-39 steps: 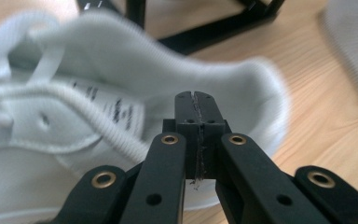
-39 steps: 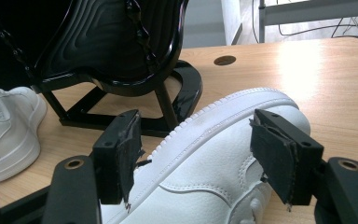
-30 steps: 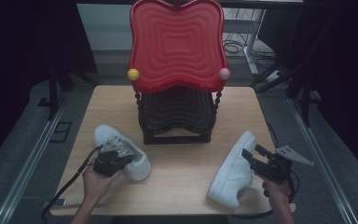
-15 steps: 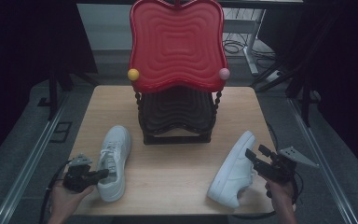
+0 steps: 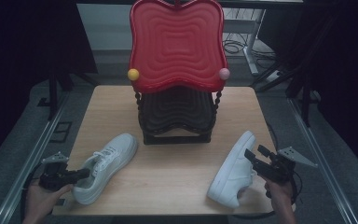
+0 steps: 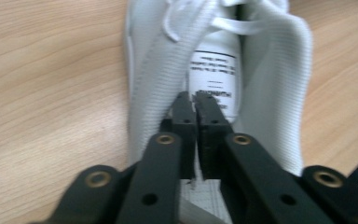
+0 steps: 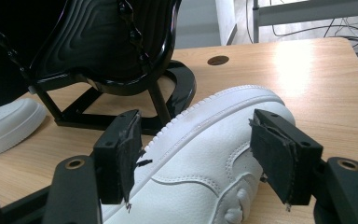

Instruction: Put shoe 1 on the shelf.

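White leather and mesh: the left shoe (image 5: 107,165) lies near the table's (image 5: 168,175) front left corner, heel toward the front edge, toe angled in toward the middle. The left gripper (image 5: 81,173) sits at that heel. Its jaws have just been opening and now stand a narrow slit apart, with the heel rim lying in the slit. I judge the shoe has been set where it is wanted and the grip is being let go.

At the middle of the far edge stands a black rack (image 5: 177,116) with a red wavy top tier (image 5: 177,46), a yellow knob (image 5: 133,74) and a pink knob (image 5: 224,73) at its corners; likely where the pair is headed.

Near the front right corner the right shoe (image 5: 233,170) seems tipped onto its side, toe toward the rack. The right gripper (image 5: 256,152) has its jaws spread wide to either side of the upper, pads clear of it, probably lining up a grasp.

The table is pale wood grain. Around it the room is dim, with grey floor and cables (image 5: 235,46) behind.
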The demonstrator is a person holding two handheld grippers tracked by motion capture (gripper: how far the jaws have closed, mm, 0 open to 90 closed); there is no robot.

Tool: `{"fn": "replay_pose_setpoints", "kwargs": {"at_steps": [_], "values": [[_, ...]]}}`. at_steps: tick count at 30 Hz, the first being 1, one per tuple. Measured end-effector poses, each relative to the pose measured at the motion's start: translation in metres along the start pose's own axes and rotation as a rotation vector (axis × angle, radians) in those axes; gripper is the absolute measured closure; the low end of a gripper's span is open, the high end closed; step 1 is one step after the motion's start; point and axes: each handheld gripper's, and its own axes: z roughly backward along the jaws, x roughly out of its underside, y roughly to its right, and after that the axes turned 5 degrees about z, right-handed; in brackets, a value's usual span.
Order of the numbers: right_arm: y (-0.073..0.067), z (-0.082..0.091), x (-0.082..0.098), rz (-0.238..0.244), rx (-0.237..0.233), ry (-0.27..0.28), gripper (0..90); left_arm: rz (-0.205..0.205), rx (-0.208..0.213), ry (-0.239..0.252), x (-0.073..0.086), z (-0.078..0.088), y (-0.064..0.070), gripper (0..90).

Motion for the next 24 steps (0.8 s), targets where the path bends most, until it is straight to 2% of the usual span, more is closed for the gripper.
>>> {"fn": "replay_pose_setpoints", "kwargs": {"at_steps": [1, 4, 5, 6, 7, 8, 9, 11, 12, 13, 14, 15, 16, 17, 18, 20, 21, 22, 23, 24], "values": [[0.000, 0.000, 0.000, -0.002, -0.002, -0.001, 33.5, 0.000, 0.000, 0.000, 0.000, 0.000, 0.000, 79.3], [-0.001, -0.001, 0.000, 0.002, -0.007, -0.003, 33.5, 0.005, -0.007, 0.093, -0.004, 0.013, 0.017, 65.8], [-0.001, -0.001, 0.000, 0.003, -0.008, -0.002, 33.5, 0.005, -0.007, 0.093, -0.004, 0.013, 0.017, 61.8], [-0.002, -0.001, 0.000, 0.002, -0.009, -0.002, 33.5, -0.019, 0.012, 0.116, -0.008, 0.019, 0.028, 58.3], [-0.002, -0.001, 0.000, 0.002, -0.009, -0.002, 33.5, -0.019, 0.012, 0.116, -0.008, 0.019, 0.028, 55.5], [-0.002, 0.000, 0.000, 0.003, -0.007, 0.001, 33.5, -0.043, 0.009, 0.134, -0.012, 0.023, 0.038, 53.1], [-0.002, 0.000, 0.000, 0.003, -0.008, -0.001, 33.5, -0.043, 0.009, 0.134, -0.012, 0.023, 0.038, 51.8], [-0.002, 0.001, -0.001, -0.001, -0.008, 0.004, 33.4, -0.065, -0.004, 0.160, -0.016, 0.026, 0.047, 48.3], [-0.002, 0.001, -0.001, -0.001, -0.008, 0.004, 33.4, -0.065, -0.004, 0.160, -0.016, 0.026, 0.047, 47.0], [-0.002, 0.001, -0.001, 0.002, -0.007, 0.007, 33.5, -0.064, -0.038, 0.191, -0.019, 0.028, 0.047, 46.1], [-0.002, 0.002, -0.001, -0.001, -0.006, 0.009, 33.5, -0.064, -0.038, 0.191, -0.019, 0.028, 0.047, 44.6], [-0.002, 0.002, -0.001, 0.000, -0.006, 0.011, 33.5, -0.034, -0.070, 0.221, -0.021, 0.029, 0.040, 43.2], [-0.001, 0.003, -0.001, -0.001, -0.010, 0.009, 33.5, -0.034, -0.070, 0.221, -0.021, 0.029, 0.040, 42.0], [-0.001, 0.003, -0.001, -0.001, -0.009, 0.009, 33.5, -0.021, -0.118, 0.222, -0.022, 0.026, 0.033, 41.0], [-0.001, 0.003, -0.001, 0.000, -0.009, 0.008, 33.5, -0.021, -0.118, 0.222, -0.022, 0.026, 0.033, 39.4], [-0.001, 0.002, -0.001, 0.001, -0.005, 0.010, 33.5, 0.002, -0.152, 0.185, -0.023, 0.012, 0.018, 38.5], [-0.001, 0.001, -0.001, 0.003, -0.006, 0.007, 33.5, 0.002, -0.152, 0.185, -0.023, 0.012, 0.018, 38.6], [-0.002, 0.001, -0.001, 0.002, -0.006, 0.005, 33.5, 0.001, -0.165, 0.160, -0.022, 0.002, 0.011, 38.6], [-0.002, 0.000, -0.001, 0.000, -0.006, 0.005, 33.5, 0.001, -0.165, 0.160, -0.022, 0.002, 0.011, 39.3], [-0.002, 0.000, 0.000, 0.004, -0.009, 0.002, 33.5, -0.003, -0.175, 0.148, -0.022, -0.006, 0.008, 40.3]]}}
